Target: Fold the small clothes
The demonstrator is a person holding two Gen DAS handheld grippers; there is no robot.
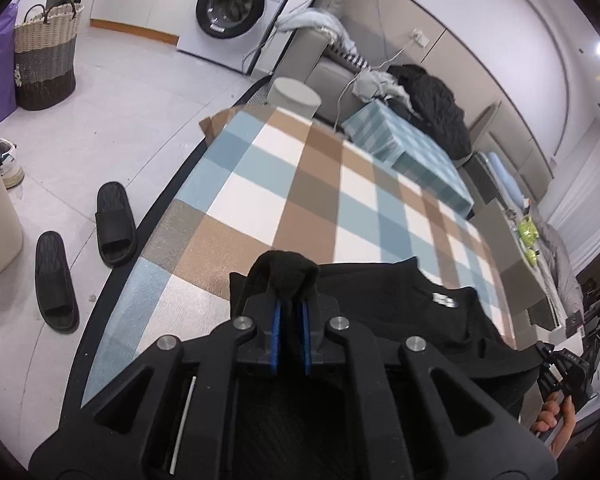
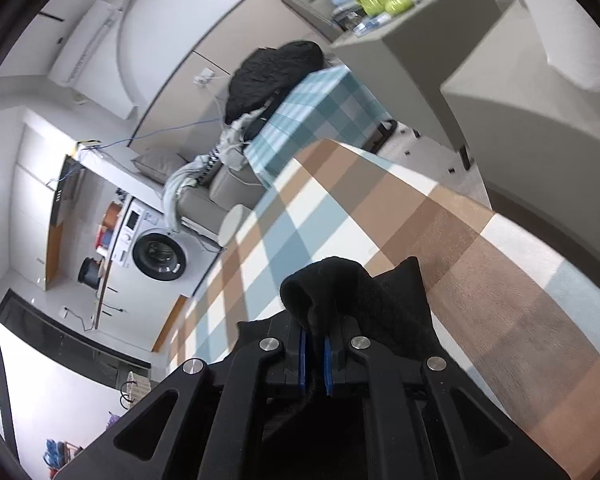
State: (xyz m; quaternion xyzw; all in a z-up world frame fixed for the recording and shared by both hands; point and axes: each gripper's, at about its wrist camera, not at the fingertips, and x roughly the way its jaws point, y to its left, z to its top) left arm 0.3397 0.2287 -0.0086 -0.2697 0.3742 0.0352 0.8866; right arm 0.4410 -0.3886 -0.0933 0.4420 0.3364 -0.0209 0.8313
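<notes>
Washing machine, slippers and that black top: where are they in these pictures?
Washing machine [image 1: 230, 8], left wrist view, on its round door.
Slippers [image 1: 115, 222], left wrist view, on the nearer-to-table slipper's strap.
Black top [image 1: 400, 300], left wrist view, below its neckline.

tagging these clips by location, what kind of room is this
Most likely a living or laundry area in a home. A washing machine stands against the far wall, a woven laundry basket sits on the tiled floor, and a sofa piled with clothes runs behind the checked table.
</notes>
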